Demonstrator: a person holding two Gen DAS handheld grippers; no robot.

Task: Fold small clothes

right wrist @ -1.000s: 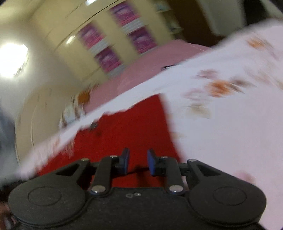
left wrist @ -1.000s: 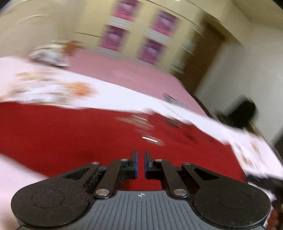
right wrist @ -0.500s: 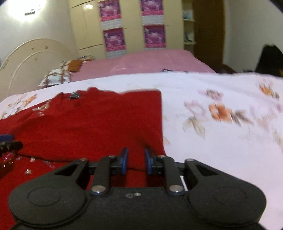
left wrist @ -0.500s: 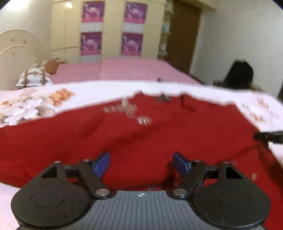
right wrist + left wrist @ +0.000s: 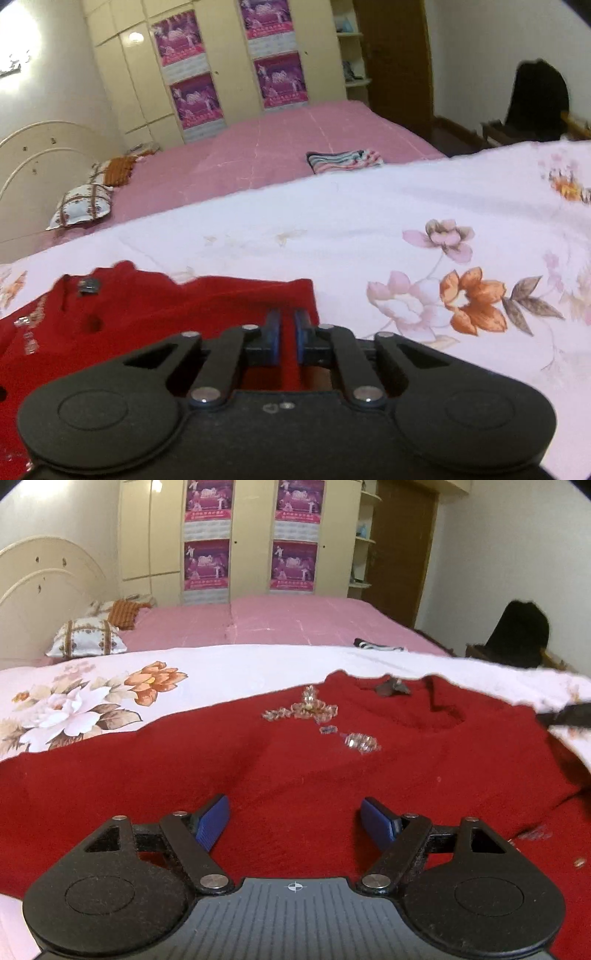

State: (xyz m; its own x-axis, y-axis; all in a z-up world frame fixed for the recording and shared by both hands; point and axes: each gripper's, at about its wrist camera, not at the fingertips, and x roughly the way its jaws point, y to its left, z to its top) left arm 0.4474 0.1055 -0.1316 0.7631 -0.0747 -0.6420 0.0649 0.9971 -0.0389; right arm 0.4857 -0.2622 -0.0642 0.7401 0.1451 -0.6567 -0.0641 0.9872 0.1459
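Observation:
A small red sweater (image 5: 258, 775) with sparkly appliqués (image 5: 314, 710) lies spread on the white floral bedsheet (image 5: 92, 701). My left gripper (image 5: 294, 818) hangs just above the sweater's body, jaws wide open and empty. In the right wrist view the sweater (image 5: 155, 306) lies at lower left with its neck label up. My right gripper (image 5: 286, 332) sits at the sweater's right corner, its blue pads nearly together with red fabric between them. A dark tip of the right gripper shows at the left wrist view's right edge (image 5: 565, 714).
A pink bed (image 5: 280, 622) lies behind, with pillows (image 5: 86, 640) by a cream headboard (image 5: 44, 587). A folded striped garment (image 5: 343, 160) rests on the pink bed. A wardrobe with posters (image 5: 251, 539) and a dark chair (image 5: 517, 633) stand farther back.
My left gripper opened from shut and let the sweater lie flat. Both views swung level and steadied. My right gripper stayed closed on the sweater's corner and tilted slightly.

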